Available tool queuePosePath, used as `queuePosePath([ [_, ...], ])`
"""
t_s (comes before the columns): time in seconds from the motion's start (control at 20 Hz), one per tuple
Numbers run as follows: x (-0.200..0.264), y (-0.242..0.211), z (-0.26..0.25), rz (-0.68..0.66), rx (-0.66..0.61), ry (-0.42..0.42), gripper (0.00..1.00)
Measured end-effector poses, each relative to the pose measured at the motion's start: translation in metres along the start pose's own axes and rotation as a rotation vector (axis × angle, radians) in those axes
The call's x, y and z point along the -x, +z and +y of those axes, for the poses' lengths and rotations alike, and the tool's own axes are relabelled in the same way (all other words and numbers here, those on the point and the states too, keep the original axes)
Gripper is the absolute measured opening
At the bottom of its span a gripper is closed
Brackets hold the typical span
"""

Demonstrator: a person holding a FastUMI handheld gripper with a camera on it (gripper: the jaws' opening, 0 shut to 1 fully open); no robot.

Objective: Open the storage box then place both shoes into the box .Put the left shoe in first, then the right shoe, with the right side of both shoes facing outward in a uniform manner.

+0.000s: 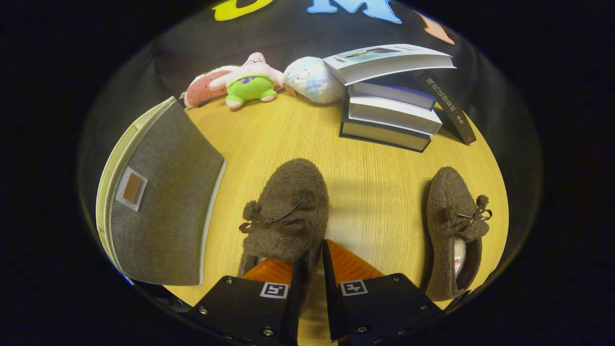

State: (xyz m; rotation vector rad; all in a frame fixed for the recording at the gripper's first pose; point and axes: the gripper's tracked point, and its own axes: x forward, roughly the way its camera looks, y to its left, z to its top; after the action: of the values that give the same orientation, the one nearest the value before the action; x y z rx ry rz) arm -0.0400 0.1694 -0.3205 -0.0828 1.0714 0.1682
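A brown fuzzy shoe (288, 211) with a bow and pompoms lies just ahead of my gripper (312, 264), toe pointing away. The fingers stand close together, pinching the shoe's heel-side rim between them. I cannot tell whether the shoe is resting on the wooden table (375, 178) or raised off it. The second brown shoe (454, 230) lies on the table to the right of the fingers, its opening turned toward me. The grey fabric storage box (163, 202) with a cream rim and a small brown tag stands to the left; its inside is hidden.
A stack of books (391, 117) with an open book on top sits beyond the shoes at the back right. Several plush toys (250, 81) line the table's far edge. Bare tabletop lies between the two shoes.
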Motion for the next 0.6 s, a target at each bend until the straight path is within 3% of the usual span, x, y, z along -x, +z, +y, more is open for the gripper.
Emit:
queuePosePath([
  [0.1, -0.005, 0.0, 0.0, 0.018, -0.006, 0.002, 0.25],
  [0.3, -0.004, 0.0, 0.0, 0.017, -0.034, 0.013, 0.01],
  [0.6, 0.029, 0.018, 0.0, 0.006, -0.104, 0.033, 0.0],
])
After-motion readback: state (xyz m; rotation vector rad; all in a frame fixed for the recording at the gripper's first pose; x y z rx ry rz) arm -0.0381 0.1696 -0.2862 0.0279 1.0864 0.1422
